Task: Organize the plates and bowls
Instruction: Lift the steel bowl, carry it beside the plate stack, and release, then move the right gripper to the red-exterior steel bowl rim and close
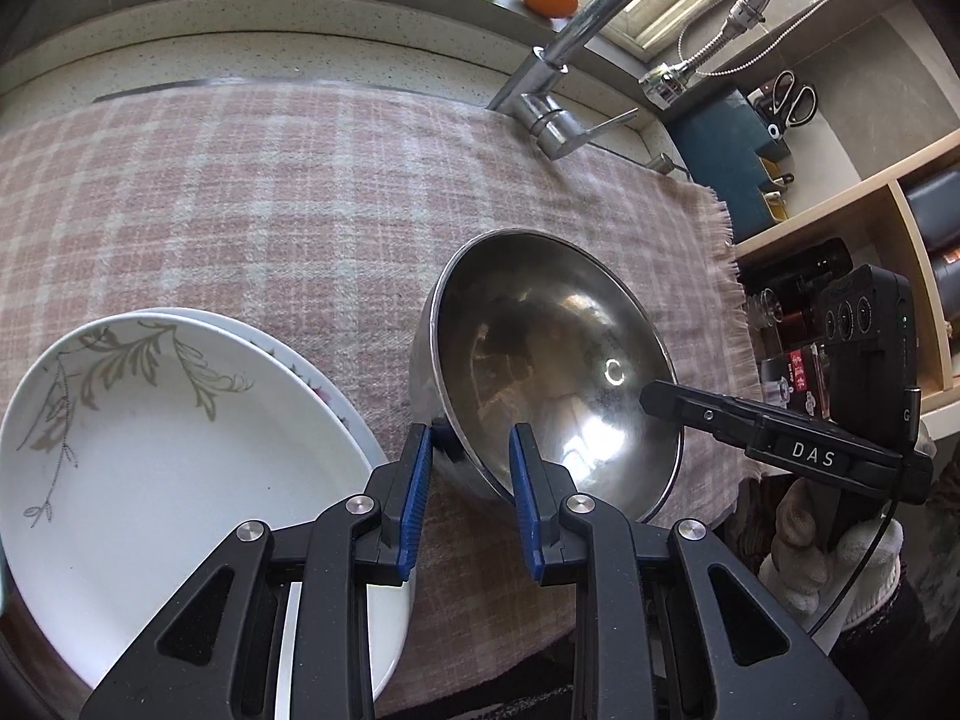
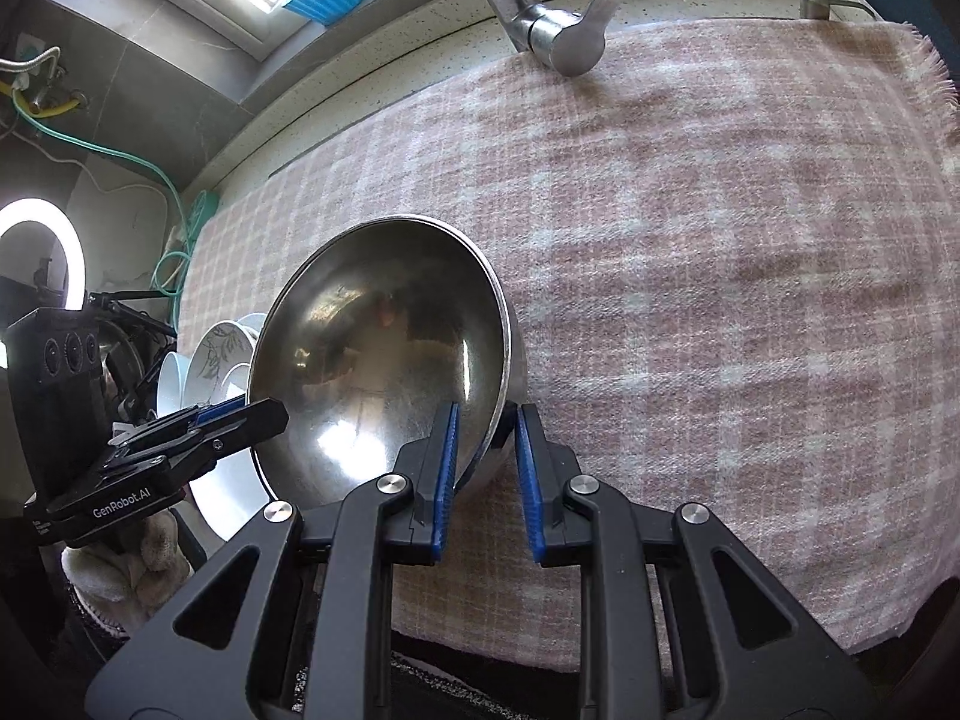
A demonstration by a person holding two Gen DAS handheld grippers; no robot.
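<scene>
Stainless round bowl point(image 1: 540, 372), one, rim clamped by left gripper point(image 1: 471, 450) at 7 o'clock and right gripper point(image 2: 487, 420) at 5; two stacked white plates point(image 1: 150, 450) at its 9 o'clock.

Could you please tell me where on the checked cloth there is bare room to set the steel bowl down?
The cloth lies bare from the tap down to its near edge, right of the steel bowl. More bare cloth runs behind the plates toward the counter. It is crowded at the near left, where the plates sit close beside the bowl.
</scene>
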